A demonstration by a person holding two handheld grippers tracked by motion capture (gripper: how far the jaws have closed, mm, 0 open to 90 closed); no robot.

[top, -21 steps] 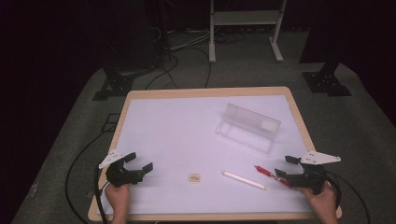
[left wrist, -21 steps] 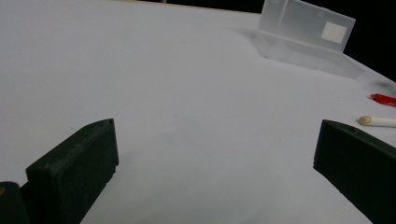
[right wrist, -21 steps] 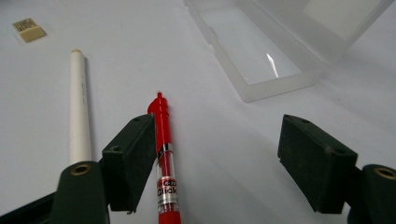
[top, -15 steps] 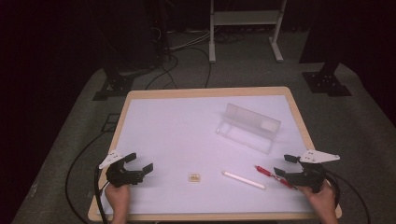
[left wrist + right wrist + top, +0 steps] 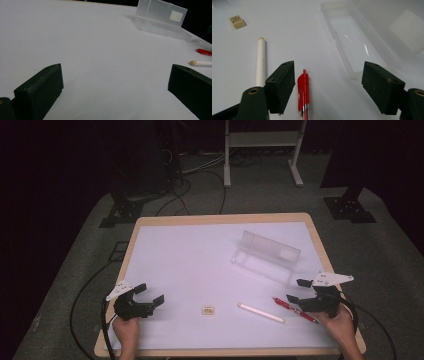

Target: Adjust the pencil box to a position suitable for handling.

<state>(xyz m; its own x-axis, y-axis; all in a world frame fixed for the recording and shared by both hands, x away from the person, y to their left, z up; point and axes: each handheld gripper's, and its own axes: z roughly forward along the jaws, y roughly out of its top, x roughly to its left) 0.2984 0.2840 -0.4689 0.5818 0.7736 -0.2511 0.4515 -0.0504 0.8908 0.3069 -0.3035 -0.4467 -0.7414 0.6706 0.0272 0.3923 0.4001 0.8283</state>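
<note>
A red pen (image 5: 295,309) lies on the white table (image 5: 190,260) at the front right, with a white stick (image 5: 260,312) just left of it. My right gripper (image 5: 296,290) stands open over the pen's far end. In the right gripper view (image 5: 329,67) the red pen (image 5: 303,87) lies between the jaws, close beside the left one and not gripped, and the white stick (image 5: 260,60) lies outside that jaw. A clear plastic box (image 5: 267,255) with its lid up sits behind. My left gripper (image 5: 150,293) rests open at the front left, with nothing between its jaws (image 5: 116,70).
A small beige block (image 5: 208,310) lies near the front middle, also seen in the right gripper view (image 5: 237,22). The left gripper view shows the clear box (image 5: 160,17), the red pen (image 5: 205,51) and the white stick (image 5: 201,63) far off. Cables and stands surround the table.
My right gripper has edged a little forward and left over the red pen. The left gripper and the objects on the table have stayed put.
</note>
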